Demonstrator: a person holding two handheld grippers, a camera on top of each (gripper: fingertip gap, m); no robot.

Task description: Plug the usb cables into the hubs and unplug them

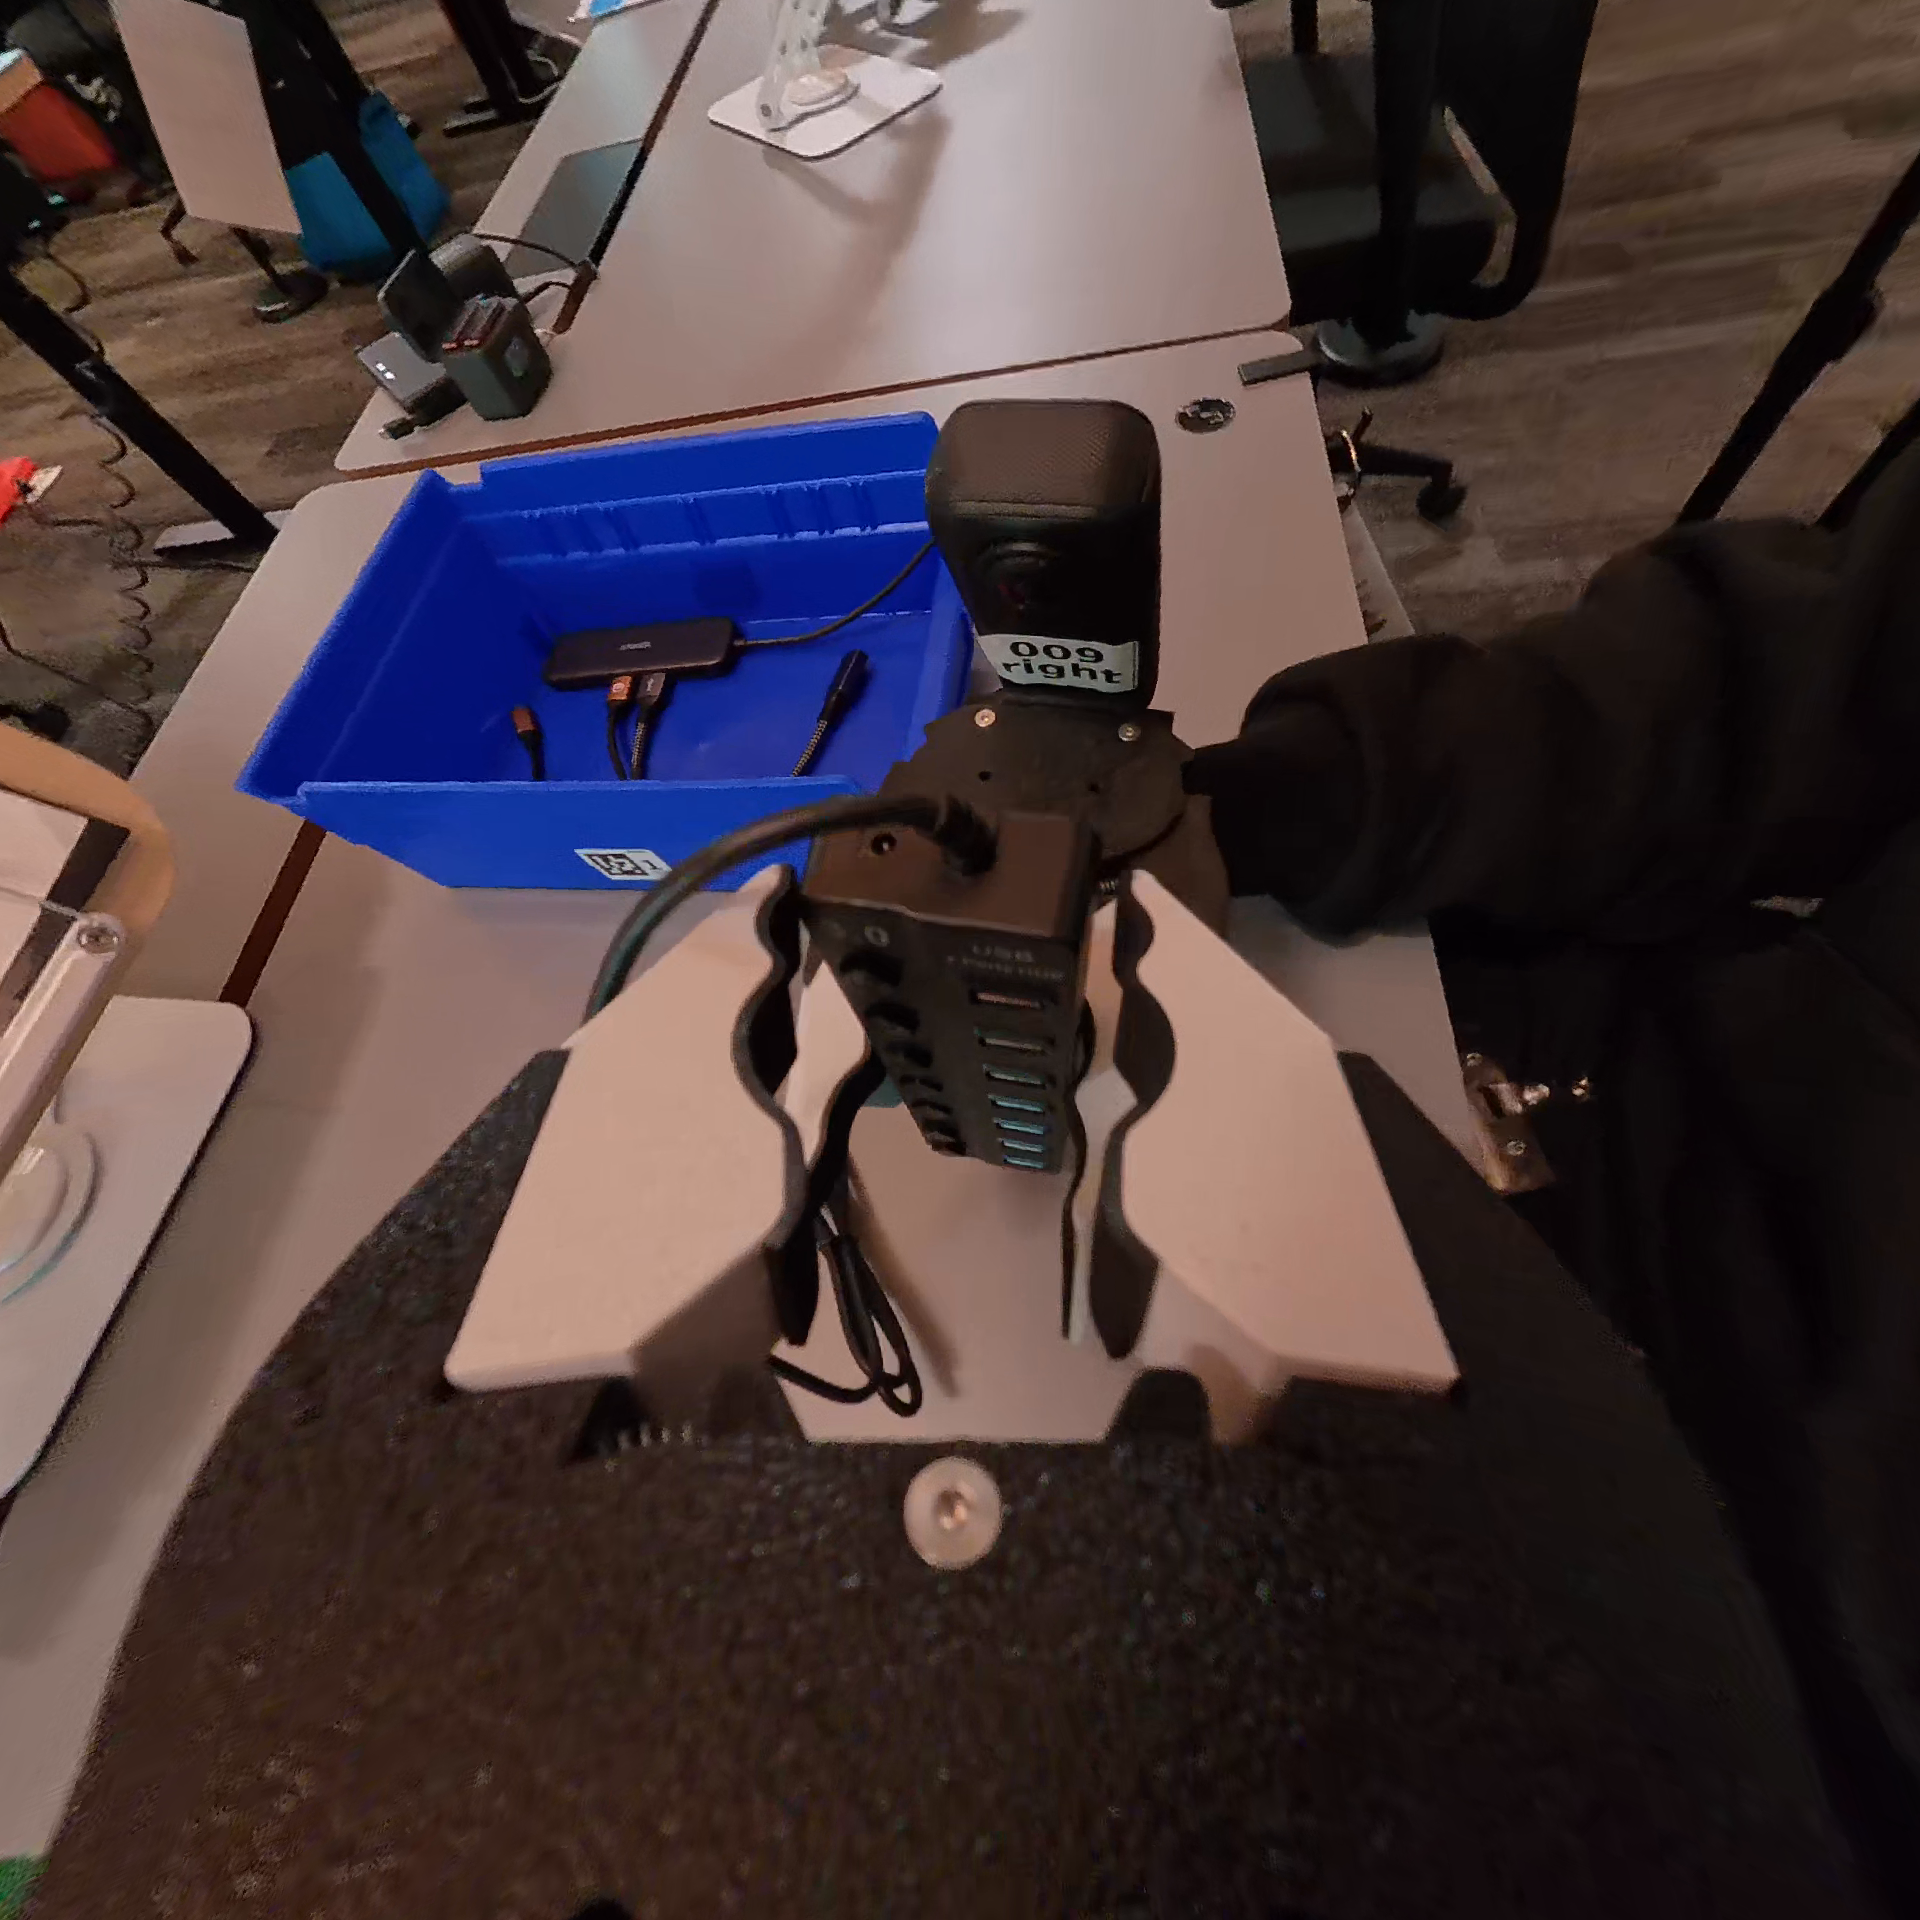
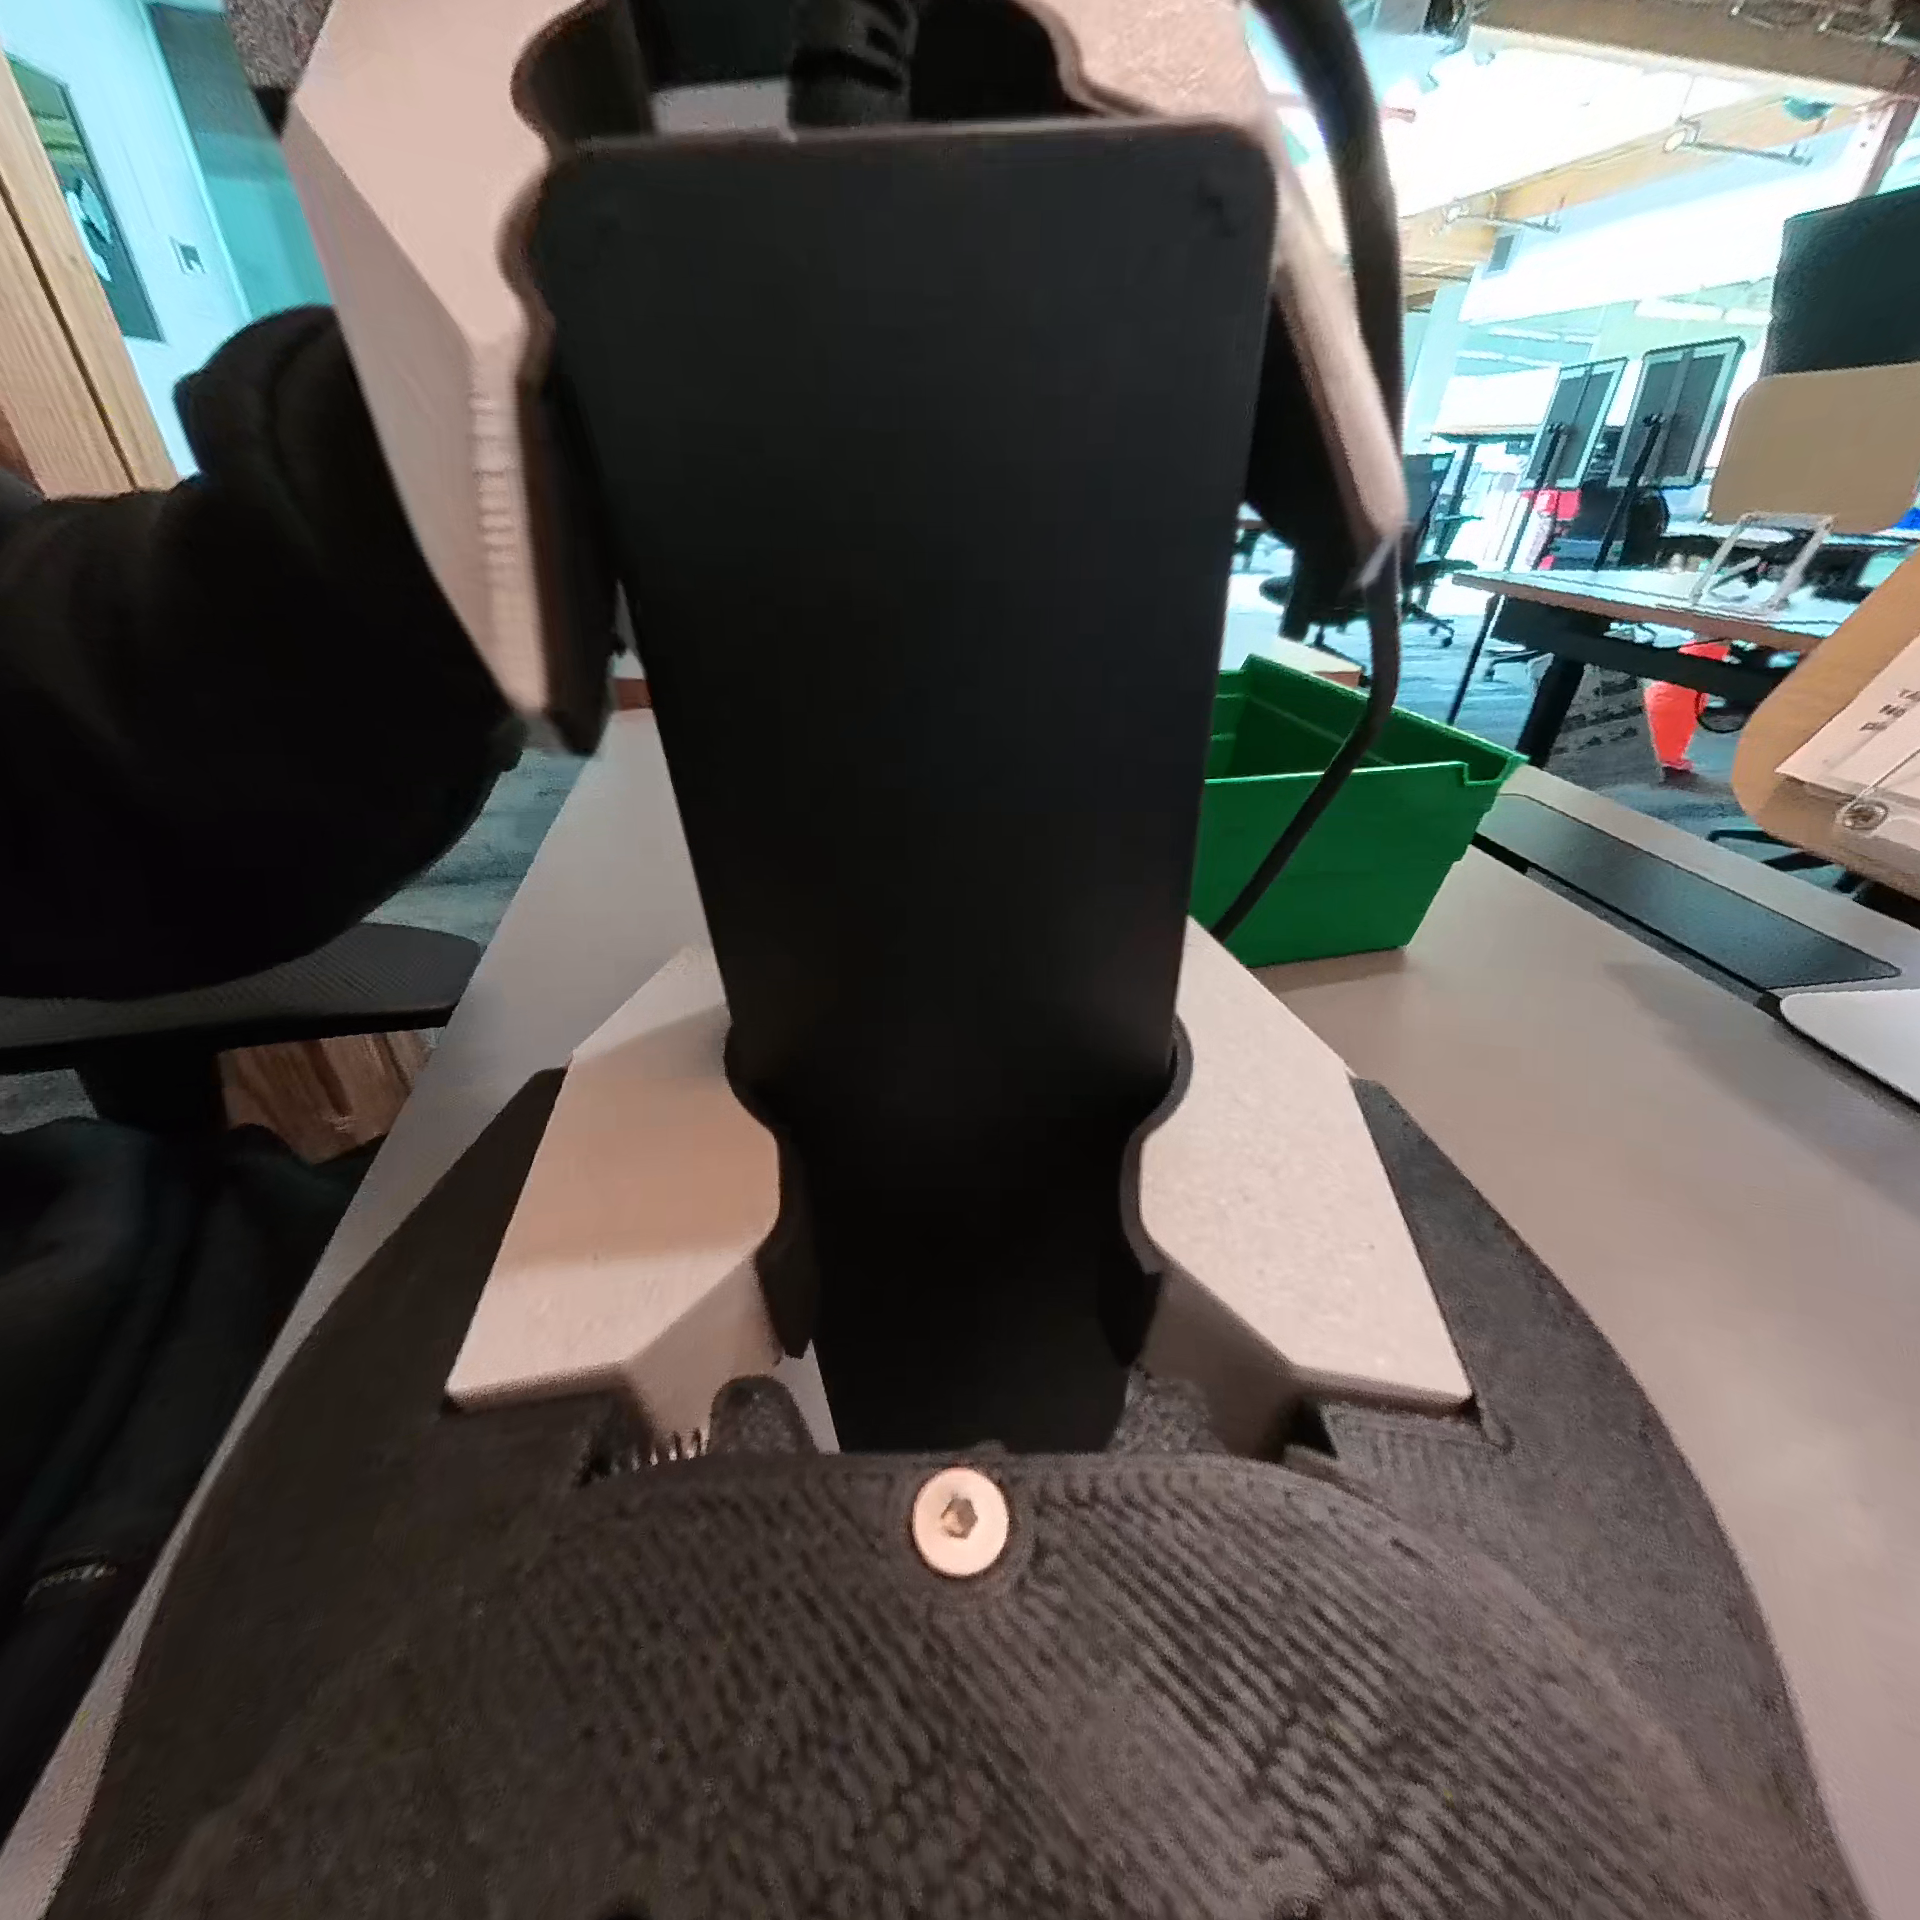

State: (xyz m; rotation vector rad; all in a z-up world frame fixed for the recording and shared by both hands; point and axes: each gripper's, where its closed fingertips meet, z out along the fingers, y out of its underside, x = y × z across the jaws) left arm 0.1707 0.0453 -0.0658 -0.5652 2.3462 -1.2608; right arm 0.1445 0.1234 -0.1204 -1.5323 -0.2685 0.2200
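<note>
A black multi-port USB hub (image 1: 966, 1029) with blue ports stands upright above the grey table (image 1: 416, 1039). My left gripper (image 1: 956, 894) is shut on its sides near the cable end. My right gripper (image 2: 956, 1049) is shut on the other end, and the hub's plain back (image 2: 904, 623) fills its view. The left gripper's fingers (image 2: 416, 364) clasp the hub's top there. The right gripper's body and camera (image 1: 1039, 582) show behind the hub. The hub's own black cable (image 1: 707, 862) leaves its top and curves down left. No cable sits in its blue ports.
A blue bin (image 1: 540, 821) behind holds a slim dark hub (image 1: 642, 652) with two cables plugged in and two loose cable ends. A green bin (image 2: 1351, 831) stands on the table. A person's black sleeves (image 1: 1507, 779) are at the right. A monitor stand (image 1: 62, 1091) is at the left.
</note>
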